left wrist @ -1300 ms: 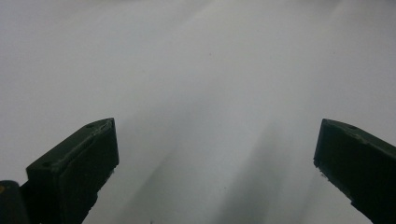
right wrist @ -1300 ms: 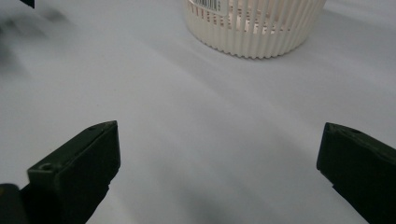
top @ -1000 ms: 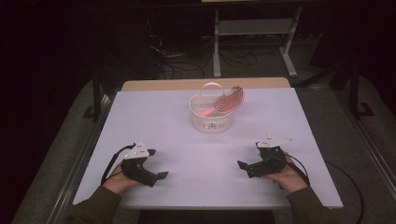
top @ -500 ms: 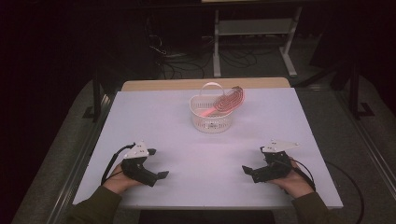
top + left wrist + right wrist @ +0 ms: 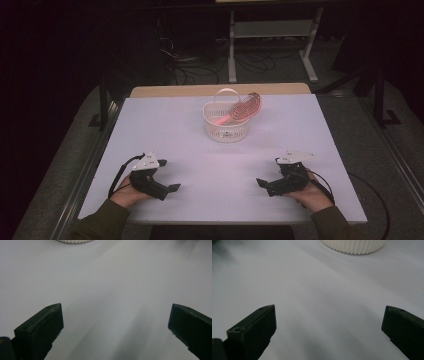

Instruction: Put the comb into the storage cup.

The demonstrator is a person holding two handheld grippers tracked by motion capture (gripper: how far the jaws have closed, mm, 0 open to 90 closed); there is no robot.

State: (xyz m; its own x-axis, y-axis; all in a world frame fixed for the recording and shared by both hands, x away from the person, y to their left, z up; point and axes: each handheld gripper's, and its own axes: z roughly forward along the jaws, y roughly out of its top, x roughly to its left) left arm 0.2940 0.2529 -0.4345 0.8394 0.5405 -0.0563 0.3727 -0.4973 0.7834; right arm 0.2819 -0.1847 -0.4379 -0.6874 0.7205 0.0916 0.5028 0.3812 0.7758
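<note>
On the near edge of the counter (image 5: 165, 125), the left hand (image 5: 127, 192) rests low, its left gripper (image 5: 170, 189) pointing inward toward the middle. Opposite it, the right hand (image 5: 312, 192) holds the right gripper (image 5: 261, 184) low and pointing inward. Both sets of jaws stand wide apart over bare surface, holding nothing. A white basket (image 5: 226, 125) with a pink coiled item (image 5: 245, 107) leaning in it sits at the far centre, well apart from both grippers.

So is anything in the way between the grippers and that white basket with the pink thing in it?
Nothing visible. Bare table lies between the left gripper, the right gripper and the white basket holding the pink coiled thing. Both grippers are open.
</note>
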